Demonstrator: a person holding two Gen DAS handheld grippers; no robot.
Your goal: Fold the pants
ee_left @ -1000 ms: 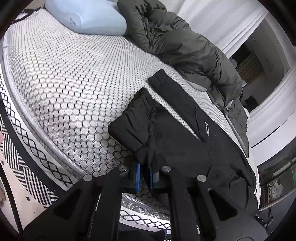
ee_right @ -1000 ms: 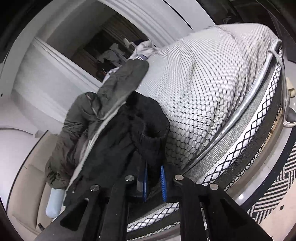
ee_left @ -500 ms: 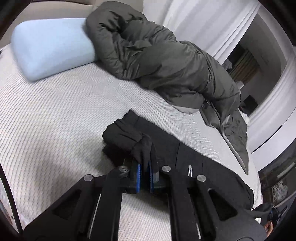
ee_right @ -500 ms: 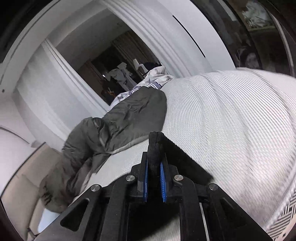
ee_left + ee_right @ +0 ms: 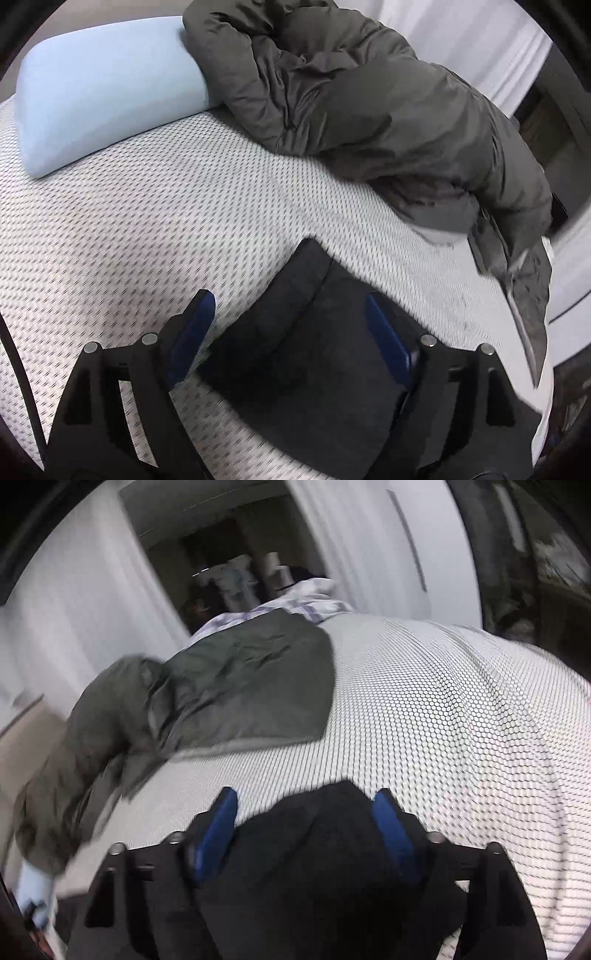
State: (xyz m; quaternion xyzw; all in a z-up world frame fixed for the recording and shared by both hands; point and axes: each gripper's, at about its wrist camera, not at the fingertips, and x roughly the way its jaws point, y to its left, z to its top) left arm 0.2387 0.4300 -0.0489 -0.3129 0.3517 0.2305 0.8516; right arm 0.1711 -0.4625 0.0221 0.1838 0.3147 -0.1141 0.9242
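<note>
The black pants [image 5: 314, 332] lie on the white honeycomb-patterned bed [image 5: 129, 221]. In the left wrist view my left gripper [image 5: 291, 325] is open, its blue pads spread wide, with a folded end of the pants lying between and below them. In the right wrist view the pants [image 5: 325, 849] lie bunched between the spread blue pads of my open right gripper [image 5: 306, 812]. Neither gripper holds the cloth.
A dark olive padded jacket [image 5: 369, 110] lies heaped across the far side of the bed and shows in the right wrist view [image 5: 221, 690] too. A light blue pillow [image 5: 103, 88] sits at the far left. White curtains and a dark doorway [image 5: 229, 565] stand beyond the bed.
Both grippers carried the pants' ends up over the bed away from its edge, then opened and let the cloth go; the pants now lie folded over on the bed.
</note>
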